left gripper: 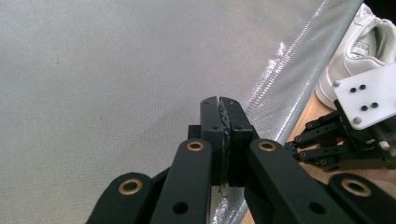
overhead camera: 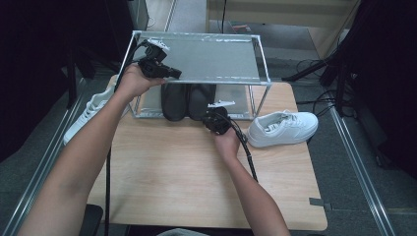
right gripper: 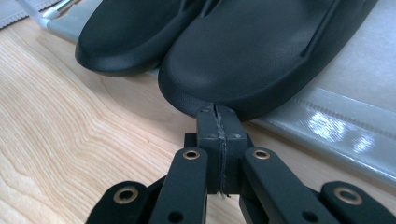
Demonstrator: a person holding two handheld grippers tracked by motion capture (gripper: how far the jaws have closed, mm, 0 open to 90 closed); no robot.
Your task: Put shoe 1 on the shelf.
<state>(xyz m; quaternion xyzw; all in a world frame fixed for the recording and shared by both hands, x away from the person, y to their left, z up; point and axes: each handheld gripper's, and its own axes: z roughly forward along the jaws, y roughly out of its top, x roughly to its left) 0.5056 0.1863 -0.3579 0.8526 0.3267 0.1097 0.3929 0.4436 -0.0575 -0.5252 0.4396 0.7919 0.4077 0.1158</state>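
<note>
on the wooden bench (overhead camera: 187, 187), the right gripper (right gripper: 218, 112), fingers pressed together and empty, is nudging the black slipper (right gripper: 261, 51); pushing squarely should be keeping it straight.

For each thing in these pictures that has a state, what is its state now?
Left tool: shut, empty, above the rack's top shelf.
Right tool: shut, empty, tips at the toe of the right black shoe.
Black shoes: paired, side by side on the rack's lower shelf.
Right white shoe: upright on the table, beside the rack.
Left white shoe: at the table's left edge, partly hidden by the arm.
Rack: upright, top shelf bare.
</note>
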